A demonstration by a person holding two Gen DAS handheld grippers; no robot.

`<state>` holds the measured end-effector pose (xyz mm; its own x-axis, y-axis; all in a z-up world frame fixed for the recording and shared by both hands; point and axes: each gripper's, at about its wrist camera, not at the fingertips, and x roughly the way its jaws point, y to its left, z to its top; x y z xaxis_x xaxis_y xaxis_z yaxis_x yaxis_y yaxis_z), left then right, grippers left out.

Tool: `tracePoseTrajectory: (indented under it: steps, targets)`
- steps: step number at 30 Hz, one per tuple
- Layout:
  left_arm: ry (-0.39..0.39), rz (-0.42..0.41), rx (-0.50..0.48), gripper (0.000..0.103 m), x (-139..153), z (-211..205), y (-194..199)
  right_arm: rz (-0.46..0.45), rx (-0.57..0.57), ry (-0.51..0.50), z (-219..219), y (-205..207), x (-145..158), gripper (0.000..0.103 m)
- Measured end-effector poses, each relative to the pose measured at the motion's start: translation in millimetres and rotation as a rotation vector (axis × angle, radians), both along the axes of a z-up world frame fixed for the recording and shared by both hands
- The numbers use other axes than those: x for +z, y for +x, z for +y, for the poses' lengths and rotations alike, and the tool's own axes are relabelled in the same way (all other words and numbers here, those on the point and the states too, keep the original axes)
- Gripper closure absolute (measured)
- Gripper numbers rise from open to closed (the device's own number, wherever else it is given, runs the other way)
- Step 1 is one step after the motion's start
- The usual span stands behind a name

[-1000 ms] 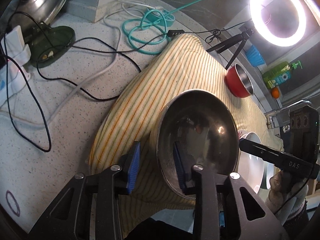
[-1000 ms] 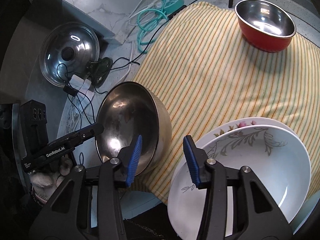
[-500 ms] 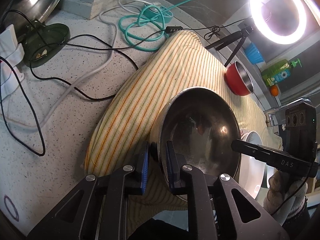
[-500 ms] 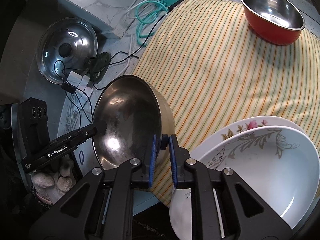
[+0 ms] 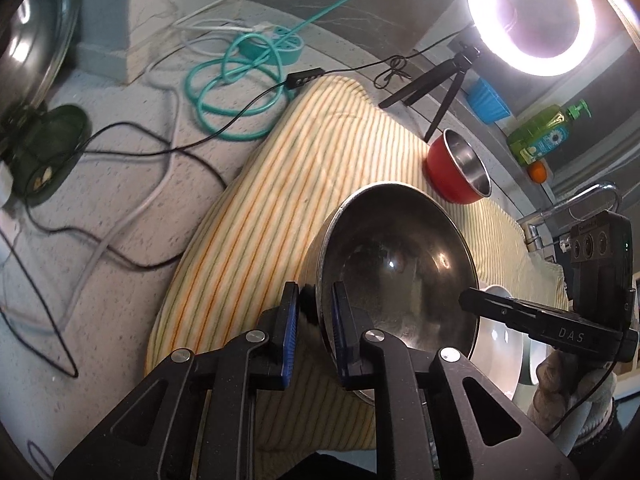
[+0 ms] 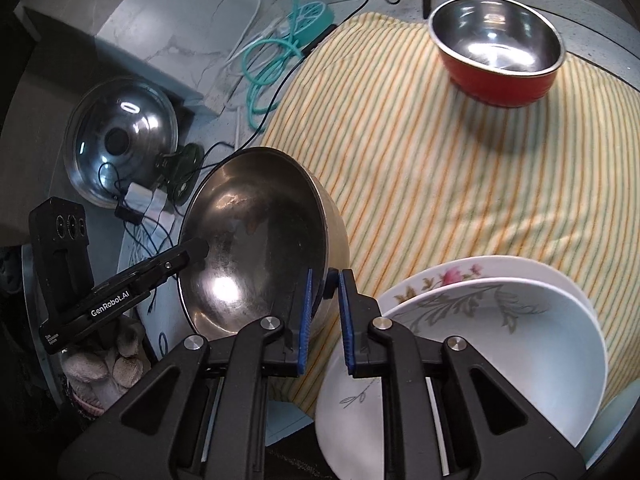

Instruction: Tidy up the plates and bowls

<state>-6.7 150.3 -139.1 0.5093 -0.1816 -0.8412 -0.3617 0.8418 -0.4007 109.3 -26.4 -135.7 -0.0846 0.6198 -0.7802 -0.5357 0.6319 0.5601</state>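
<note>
A: Left wrist view: the left gripper (image 5: 315, 322) has just been closing and now pinches the near rim of the steel bowl (image 5: 394, 264), one blue pad outside the wall, one inside. The bowl sits tilted at the near edge of the striped cloth (image 5: 280, 184).

B: And the right gripper (image 6: 324, 312)?

A: In the right wrist view it has also just been closing, and its pads clamp the same bowl's (image 6: 260, 236) rim on the side toward the plates. Both claws pinch that one bowl from opposite sides.

B: Where are the other dishes?

A: In the right wrist view, a white bowl with a grey leaf pattern (image 6: 492, 352) lies at about four o'clock, resting on a flowered plate (image 6: 452, 276) whose rim shows behind it. The red bowl (image 6: 500, 80) with a steel inside stands upright at one o'clock, well apart, on the far part of the cloth.

B: Anything off the cloth?

A: A pot lid (image 6: 120, 140) leans at nine to ten o'clock, a teal cable (image 6: 272, 60) coils at eleven, and in the left wrist view a ring light (image 5: 532, 12) glows at one o'clock.
</note>
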Motion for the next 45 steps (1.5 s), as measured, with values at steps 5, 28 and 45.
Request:
tracePoseTrajectory:
  steps: [5, 28, 45]
  targets:
    - [0.001, -0.007, -0.022, 0.089, -4.1, -4.0, 24.2, -0.013, -0.050, -0.007, -9.8, 9.9, -0.7, 0.089]
    - [0.064, 0.001, -0.104, 0.087, -9.1, -11.6, 57.7, -0.027, -0.111, -0.029, -9.2, 31.0, -8.3, 0.088]
    - [0.150, -0.024, -0.136, 0.039, 14.4, -11.5, 60.4, -0.114, -0.209, -0.013, -44.1, 25.2, 18.5, 0.022]
